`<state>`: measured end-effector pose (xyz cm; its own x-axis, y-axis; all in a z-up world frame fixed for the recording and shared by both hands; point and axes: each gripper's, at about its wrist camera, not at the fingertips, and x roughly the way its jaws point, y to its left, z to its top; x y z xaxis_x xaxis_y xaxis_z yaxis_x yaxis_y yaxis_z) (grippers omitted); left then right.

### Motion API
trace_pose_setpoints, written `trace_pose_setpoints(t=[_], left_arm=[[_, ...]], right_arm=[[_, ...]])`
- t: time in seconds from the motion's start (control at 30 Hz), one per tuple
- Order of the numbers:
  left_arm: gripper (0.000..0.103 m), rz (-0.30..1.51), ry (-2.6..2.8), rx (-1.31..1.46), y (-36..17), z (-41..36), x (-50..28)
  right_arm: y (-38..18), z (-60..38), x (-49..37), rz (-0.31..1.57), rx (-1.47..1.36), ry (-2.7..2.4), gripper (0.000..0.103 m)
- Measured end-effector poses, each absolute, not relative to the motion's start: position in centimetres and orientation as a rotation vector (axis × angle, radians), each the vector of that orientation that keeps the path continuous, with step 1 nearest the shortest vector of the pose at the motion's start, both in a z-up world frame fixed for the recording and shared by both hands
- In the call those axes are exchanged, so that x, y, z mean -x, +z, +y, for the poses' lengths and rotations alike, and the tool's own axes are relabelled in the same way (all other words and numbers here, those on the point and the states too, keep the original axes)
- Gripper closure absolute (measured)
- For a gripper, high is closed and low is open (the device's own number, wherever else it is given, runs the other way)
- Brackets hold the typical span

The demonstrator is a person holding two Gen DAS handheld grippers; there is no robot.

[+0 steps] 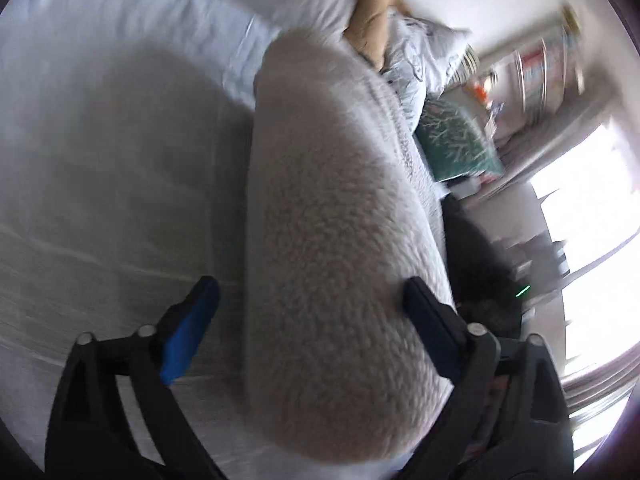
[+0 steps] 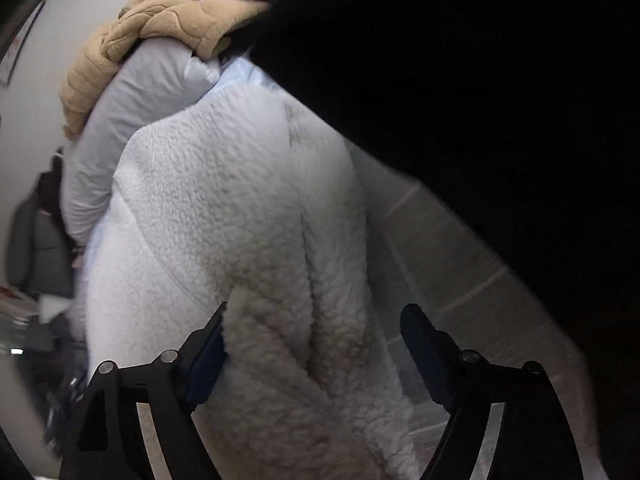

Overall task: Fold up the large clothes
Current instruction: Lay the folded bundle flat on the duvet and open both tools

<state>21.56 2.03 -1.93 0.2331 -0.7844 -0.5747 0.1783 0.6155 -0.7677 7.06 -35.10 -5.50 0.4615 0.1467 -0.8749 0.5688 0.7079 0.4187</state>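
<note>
With both the left gripper (image 1: 310,300) and right gripper (image 2: 314,328) spread wide around the fleece (image 1: 332,208), clamping nothing, its bulky fold may spring open.

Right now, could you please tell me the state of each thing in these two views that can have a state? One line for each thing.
Left gripper: open, jaws wide, fleece between them.
Right gripper: open, jaws wide, fleece between them.
White fleece garment: folded into a long bundle, lying on the bed.
White bed sheet: spread out, slightly creased.
Tan quilted garment: crumpled, heaped on a pillow.
Green patterned cushion: lying tilted beside the fleece.
</note>
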Motion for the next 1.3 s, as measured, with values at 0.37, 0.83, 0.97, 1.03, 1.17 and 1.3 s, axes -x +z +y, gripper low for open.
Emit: trace_pose_setpoints(t=[0.37, 0.83, 0.97, 1.03, 1.17, 1.3], left_arm=[[0.033, 1.025, -0.722, 0.760, 0.0, 0.4, -22.1], [0.030, 0.862, -0.458, 0.312, 1.7, 5.9, -21.9], [0.030, 0.850, -0.445, 0.221, 4.3, 5.7, -20.1], [0.030, 0.851, -0.438, 0.118, 5.4, 4.7, -18.4], [0.029, 0.832, -0.422, -0.005, 7.5, 3.6, -14.6], [0.019, 0.829, -0.385, -0.008, 8.7, 3.5, -11.6]], right_arm=[[-8.4, -35.6, -6.9, 0.954, -0.981, -0.109, 0.034], [-7.6, -27.2, -10.4, 1.005, -0.772, -0.089, 0.017], [-4.3, -25.9, -10.3, 0.991, -0.645, -0.142, 0.017], [-2.5, -25.4, -9.3, 0.958, -0.563, -0.157, 0.017], [2.3, -24.5, -7.4, 0.878, -0.395, -0.172, 0.017], [6.1, -23.3, -4.2, 0.802, -0.285, -0.187, 0.016]])
